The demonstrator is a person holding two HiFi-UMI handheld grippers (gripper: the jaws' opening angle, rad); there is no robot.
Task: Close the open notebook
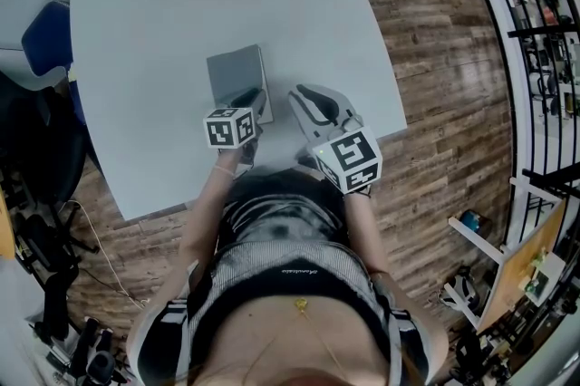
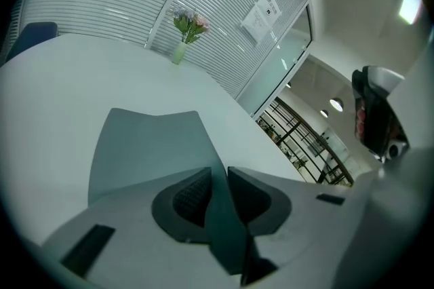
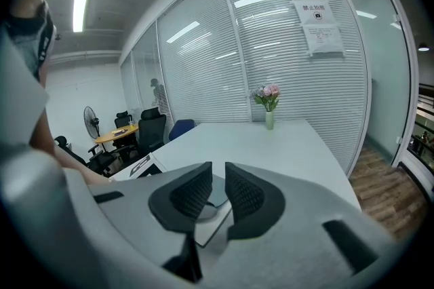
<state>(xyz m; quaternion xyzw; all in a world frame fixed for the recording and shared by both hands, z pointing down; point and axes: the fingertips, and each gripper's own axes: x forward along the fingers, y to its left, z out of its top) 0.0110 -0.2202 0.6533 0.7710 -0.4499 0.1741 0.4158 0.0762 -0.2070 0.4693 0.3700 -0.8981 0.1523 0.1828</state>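
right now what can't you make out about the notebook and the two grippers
Left gripper view: the notebook cover stands between the left gripper's fingers; whether they press it is unclear.
Head view: that gripper hides the notebook's near edge.
Right gripper view: the right gripper's fingers block most of the notebook.
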